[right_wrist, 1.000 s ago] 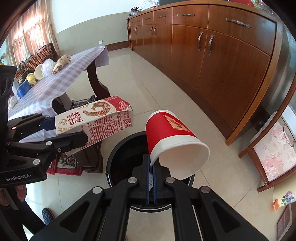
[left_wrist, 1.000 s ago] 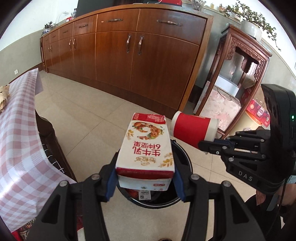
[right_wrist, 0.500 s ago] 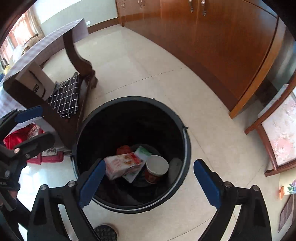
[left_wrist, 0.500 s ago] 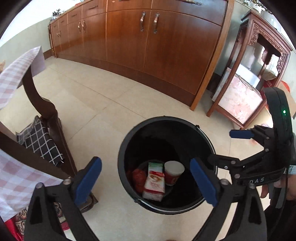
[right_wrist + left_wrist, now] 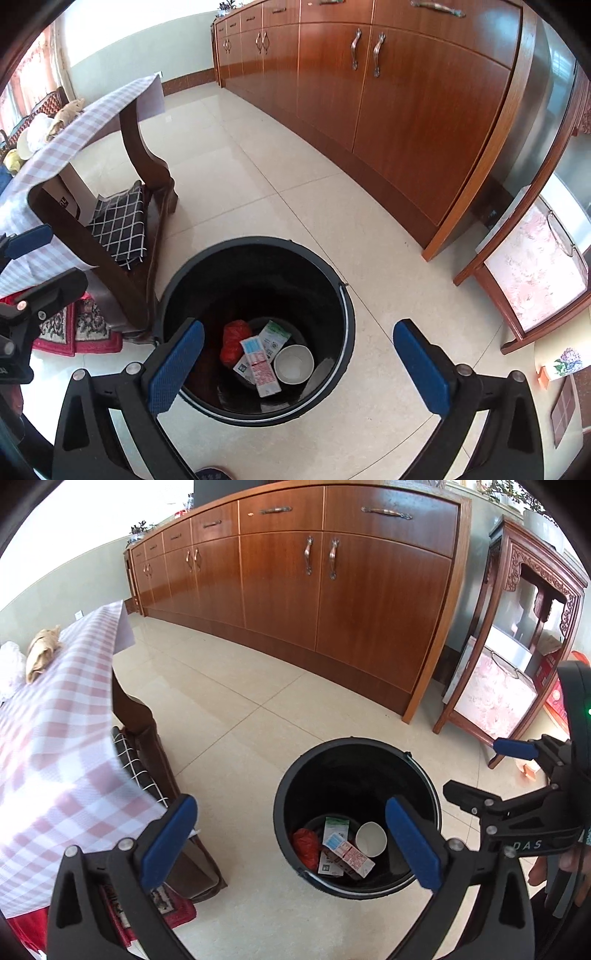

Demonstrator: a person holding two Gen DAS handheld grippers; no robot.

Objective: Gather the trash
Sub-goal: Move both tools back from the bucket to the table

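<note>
Between the spread jaws of the right gripper (image 5: 298, 363), which have just been opening and hold nothing: black bin (image 5: 343, 295) on the floor, directly below. Bin contents: paper cup (image 5: 294, 363) mouth up, milk carton (image 5: 260, 367) lying flat beside it, red wrapper (image 5: 233, 341) left of the carton. Left gripper (image 5: 291, 843): jaws likewise just opened wide, empty; same bin (image 5: 430, 786) sits toward its right jaw. Beyond the left jaw: table with checked cloth (image 5: 55, 738). Farthest: wooden sideboard (image 5: 332, 602) along the wall
</note>
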